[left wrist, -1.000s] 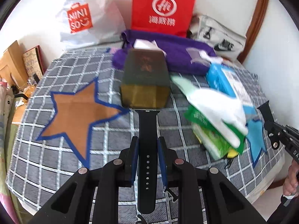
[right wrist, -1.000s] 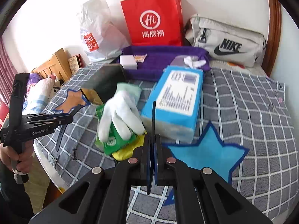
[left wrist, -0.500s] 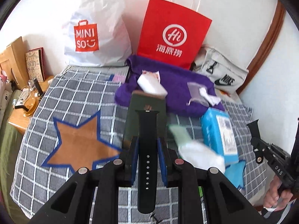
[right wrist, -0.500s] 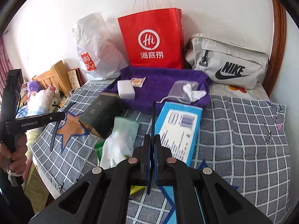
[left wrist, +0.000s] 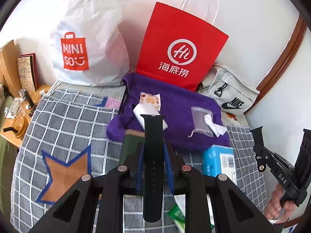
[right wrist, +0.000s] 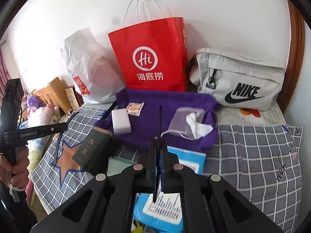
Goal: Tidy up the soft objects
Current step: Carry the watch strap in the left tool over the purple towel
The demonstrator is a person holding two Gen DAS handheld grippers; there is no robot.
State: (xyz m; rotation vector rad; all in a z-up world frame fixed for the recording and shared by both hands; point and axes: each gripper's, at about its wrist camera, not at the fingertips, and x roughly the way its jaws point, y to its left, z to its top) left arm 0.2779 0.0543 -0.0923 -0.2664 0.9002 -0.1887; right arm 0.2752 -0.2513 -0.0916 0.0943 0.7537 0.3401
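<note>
My left gripper [left wrist: 153, 151] is shut on a black watch strap [left wrist: 152, 155], held flat between its blue pads, its tip over the near edge of the purple towel [left wrist: 178, 104]. My right gripper [right wrist: 158, 145] is shut on a second black strap [right wrist: 159, 124], seen edge-on and pointing at the purple towel [right wrist: 165, 104]. On the towel lie a white sponge [right wrist: 120, 121], a snack packet [right wrist: 134, 107] and a clear pouch with a tissue [right wrist: 187, 123]. The right gripper [left wrist: 259, 145] shows at the right of the left wrist view; the left gripper [right wrist: 64, 126] shows at the left of the right wrist view.
A dark green box [right wrist: 91, 147], a blue tissue pack [right wrist: 188, 158] and a pale glove [right wrist: 116, 165] lie on the checked bedspread [right wrist: 252, 155] below the grippers. A red paper bag [right wrist: 153, 58], a white Miniso bag [left wrist: 87, 44] and a grey Nike bag [right wrist: 239, 81] stand along the wall.
Both grippers have risen and moved toward the purple towel and the bags, each keeping its strap. The box, glove and tissue pack have slid down in both views.
</note>
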